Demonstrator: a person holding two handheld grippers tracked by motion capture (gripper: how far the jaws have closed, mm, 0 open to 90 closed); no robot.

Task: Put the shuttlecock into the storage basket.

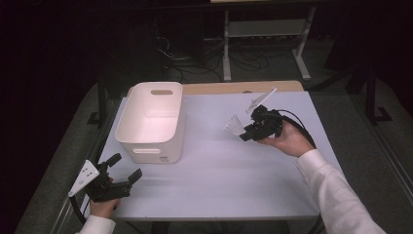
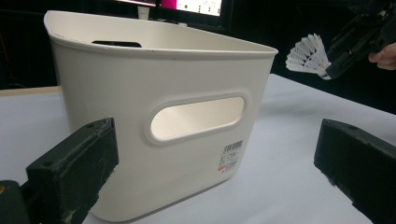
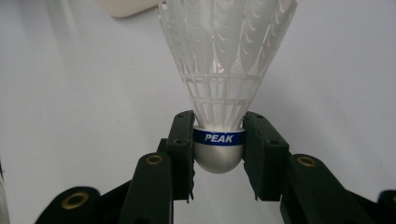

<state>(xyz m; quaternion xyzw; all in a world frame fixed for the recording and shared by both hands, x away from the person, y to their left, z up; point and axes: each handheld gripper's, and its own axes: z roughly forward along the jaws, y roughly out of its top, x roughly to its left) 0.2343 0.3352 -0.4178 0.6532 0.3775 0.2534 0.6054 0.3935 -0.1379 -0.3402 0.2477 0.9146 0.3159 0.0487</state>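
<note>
While left gripper (image 1: 127, 171) fingers gape | right gripper (image 3: 218, 147) pinches shuttlecock (image 3: 219, 79) | bin (image 1: 151, 124) between

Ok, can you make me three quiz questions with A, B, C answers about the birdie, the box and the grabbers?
1. Where is the shuttlecock?
A. in the bin
B. between the right gripper's jaws
C. lying on the table

2. What colour is the band around its base?
A. blue
B. red
C. green

3. How is the left gripper?
A. shut on the bin
B. shut on a cable
C. open, holding nothing

Answers: 1 B, the jaws press its rounded base from both sides. 2 A, a blue band reads PEAK. 3 C, its jaws stand wide apart before the white bin, touching nothing.
</note>
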